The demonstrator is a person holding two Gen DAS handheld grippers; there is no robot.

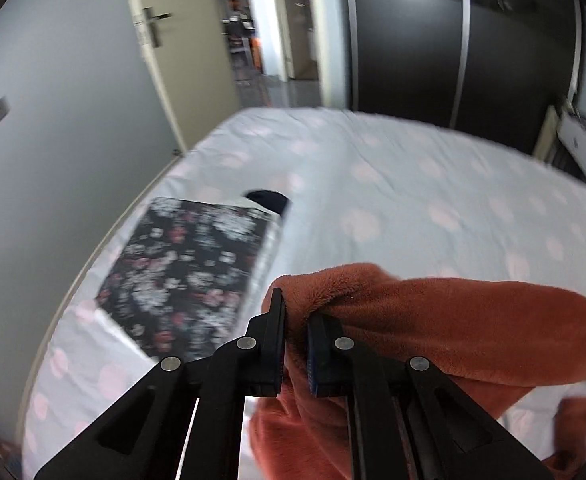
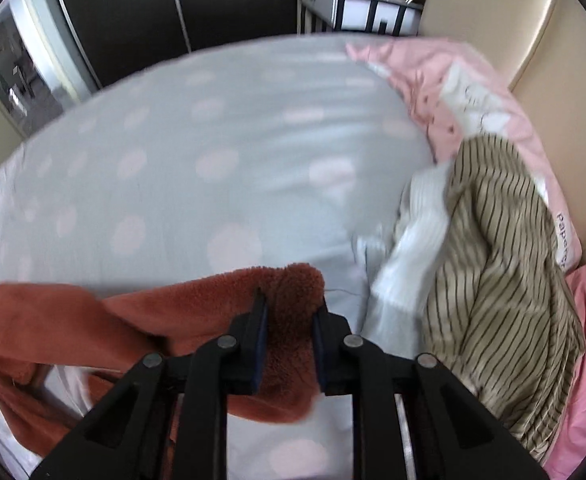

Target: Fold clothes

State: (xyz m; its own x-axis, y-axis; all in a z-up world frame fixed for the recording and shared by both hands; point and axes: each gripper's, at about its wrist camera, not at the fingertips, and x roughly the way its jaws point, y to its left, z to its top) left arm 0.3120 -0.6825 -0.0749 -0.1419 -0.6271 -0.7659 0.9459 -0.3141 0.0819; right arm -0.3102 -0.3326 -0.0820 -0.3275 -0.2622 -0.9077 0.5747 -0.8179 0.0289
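A rust-orange fleece garment (image 1: pixel 433 320) hangs between both grippers above the bed. My left gripper (image 1: pixel 297 312) is shut on one edge of it; the cloth stretches off to the right. In the right wrist view my right gripper (image 2: pixel 291 308) is shut on another fluffy edge of the same garment (image 2: pixel 133 312), which stretches off to the left and sags below. A folded black floral garment (image 1: pixel 185 268) lies flat on the bed to the left of my left gripper.
The bed has a grey sheet with pink dots (image 2: pixel 213 140). A heap of unfolded clothes, beige striped (image 2: pixel 501 264) and white (image 2: pixel 413 236), lies at the right by a pink pillow (image 2: pixel 473 92) and the headboard. A door (image 1: pixel 165 60) and dark wardrobe (image 1: pixel 413 52) stand beyond.
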